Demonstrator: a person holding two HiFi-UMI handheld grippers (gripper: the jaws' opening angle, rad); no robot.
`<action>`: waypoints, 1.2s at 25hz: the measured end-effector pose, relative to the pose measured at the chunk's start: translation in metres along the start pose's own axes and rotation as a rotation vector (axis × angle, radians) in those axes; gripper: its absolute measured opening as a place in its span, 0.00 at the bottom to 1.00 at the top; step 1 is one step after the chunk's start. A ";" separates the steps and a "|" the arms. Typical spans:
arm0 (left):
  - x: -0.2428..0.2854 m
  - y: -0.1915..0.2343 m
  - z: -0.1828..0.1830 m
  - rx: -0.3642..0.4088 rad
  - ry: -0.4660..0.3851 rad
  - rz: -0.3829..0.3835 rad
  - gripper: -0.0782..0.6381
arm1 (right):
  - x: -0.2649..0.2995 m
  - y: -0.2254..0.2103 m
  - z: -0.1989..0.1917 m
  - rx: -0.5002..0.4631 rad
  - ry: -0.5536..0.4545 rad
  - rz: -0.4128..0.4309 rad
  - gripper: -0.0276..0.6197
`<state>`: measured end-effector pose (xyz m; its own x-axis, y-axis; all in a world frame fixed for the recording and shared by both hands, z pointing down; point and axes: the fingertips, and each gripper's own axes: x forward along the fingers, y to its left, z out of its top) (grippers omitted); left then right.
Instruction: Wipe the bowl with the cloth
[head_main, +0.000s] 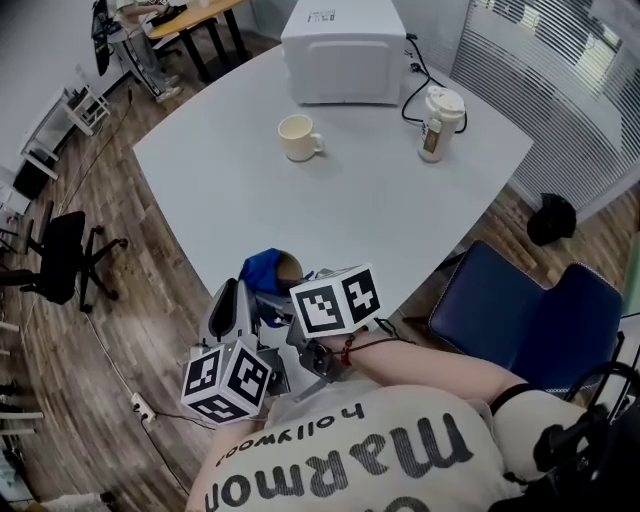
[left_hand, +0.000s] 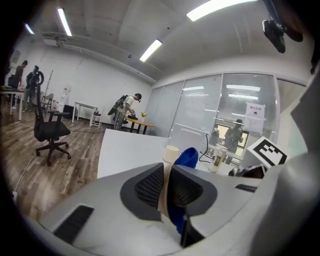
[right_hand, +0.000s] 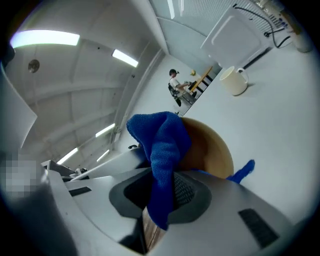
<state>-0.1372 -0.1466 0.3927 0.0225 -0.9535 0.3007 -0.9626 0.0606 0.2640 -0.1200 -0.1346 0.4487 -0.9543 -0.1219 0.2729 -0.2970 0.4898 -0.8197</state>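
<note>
Left fingers (left_hand: 149, 186) nearly together, pinching bowl (right_hand: 210, 150) rim. Right fingers (right_hand: 185, 193) clamp cloth (right_hand: 162, 145) just before bowl, held at near table (head_main: 350, 180) edge. Bowl looks wooden, so probably light and stiff; rim grip suits. Cloth soft, bunches.

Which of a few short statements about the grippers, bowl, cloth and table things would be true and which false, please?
1. The right gripper grips the cloth. True.
2. The left gripper is empty. False: the rim of the bowl sits between its jaws.
3. The mug lies on its side. False: it stands upright on the table.
4. The microwave stands on the table. True.
5. The chair beside the table is red. False: it is blue.
</note>
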 end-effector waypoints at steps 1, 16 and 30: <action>0.000 0.000 -0.001 0.000 0.005 0.001 0.19 | 0.000 0.000 -0.002 -0.024 0.024 0.000 0.14; 0.013 0.004 -0.028 -0.048 0.098 0.004 0.18 | -0.010 -0.052 -0.014 -0.618 0.244 -0.281 0.14; 0.015 0.014 -0.027 0.000 0.107 0.035 0.18 | -0.047 -0.107 0.013 -0.510 0.158 -0.416 0.14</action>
<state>-0.1426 -0.1522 0.4260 0.0179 -0.9137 0.4059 -0.9632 0.0932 0.2522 -0.0439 -0.1925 0.5167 -0.7360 -0.2800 0.6163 -0.5487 0.7800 -0.3009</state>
